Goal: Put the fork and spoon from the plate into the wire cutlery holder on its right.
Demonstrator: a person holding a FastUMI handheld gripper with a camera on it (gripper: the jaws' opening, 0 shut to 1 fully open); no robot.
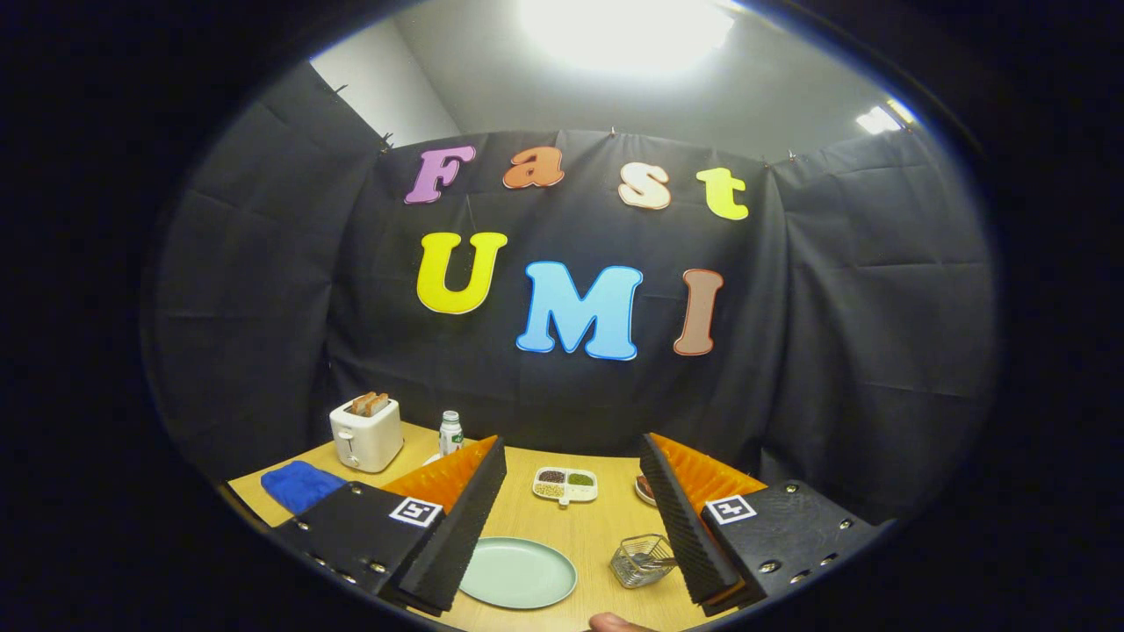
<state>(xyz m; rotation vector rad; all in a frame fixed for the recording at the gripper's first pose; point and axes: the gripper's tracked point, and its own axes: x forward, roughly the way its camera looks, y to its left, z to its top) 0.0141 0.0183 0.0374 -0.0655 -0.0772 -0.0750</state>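
- Your gripper (571,527) hangs above the table (606,535) with its fingers spread wide and nothing held between them.
- Between the fingers, on the near left side, lies the plate (518,573), and it looks bare: no fork or spoon shows on the part you can see, though your left finger covers its left rim.
- Just right of the plate, tucked against your right finger, stands the wire cutlery holder (641,560). Something metallic sits inside it, most likely cutlery, but it's too small to tell fork from spoon or count the pieces.
- My read: the job looks done or close to it, with the plate cleared and metal in the holder. If one piece is left, it's hidden from here.
- Both task things sit low and close, under and between your fingers, not beyond them.
- Farther out, past the fingertips, a divided snack tray (565,484) rests mid-table.
- Far left you've got a toaster (366,433), a small bottle (450,433) beside it and a blue cloth (300,485) nearer.
- A fingertip (615,623) pokes in at the near edge.
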